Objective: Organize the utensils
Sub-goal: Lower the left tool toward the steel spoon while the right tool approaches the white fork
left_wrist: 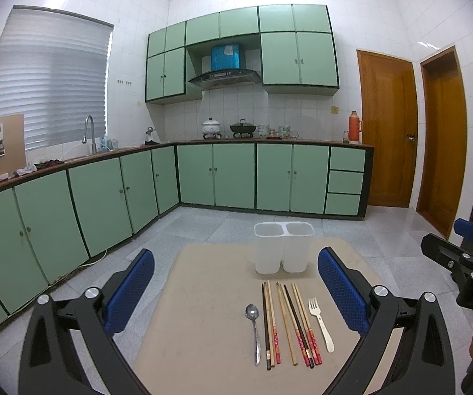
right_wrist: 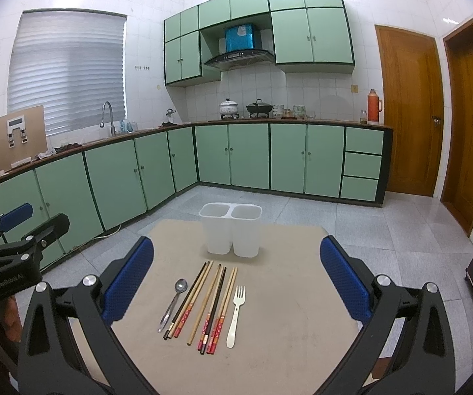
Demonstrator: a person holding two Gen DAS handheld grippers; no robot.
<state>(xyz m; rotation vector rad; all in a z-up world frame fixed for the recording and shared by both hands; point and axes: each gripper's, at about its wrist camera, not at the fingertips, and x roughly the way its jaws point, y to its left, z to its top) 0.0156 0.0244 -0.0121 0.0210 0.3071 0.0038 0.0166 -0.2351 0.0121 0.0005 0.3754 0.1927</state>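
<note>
Plainly, a beige table (right_wrist: 286, 296) stands on grey floor tiles (right_wrist: 384, 223) in a kitchen of green cabinets (right_wrist: 249, 154). Its near edge is cut off behind both grippers, and the chopsticks' (right_wrist: 208, 302) red markings are perhaps a printed pattern. Left gripper (left_wrist: 236, 291) and right gripper (right_wrist: 236, 279) hang spread wide, empty. Spoon (right_wrist: 174, 302), chopsticks and fork (right_wrist: 236, 312) lie below them; the twin-cup holder (right_wrist: 231, 230) stands at twelve o'clock.

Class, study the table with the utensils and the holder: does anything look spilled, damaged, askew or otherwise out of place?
Nothing is spilled or broken. The chopsticks lie loosely, some crossing rather than parallel, between the spoon and fork. The two-compartment holder stands upright and empty. Both tools, left and right, are open, touching nothing.
</note>
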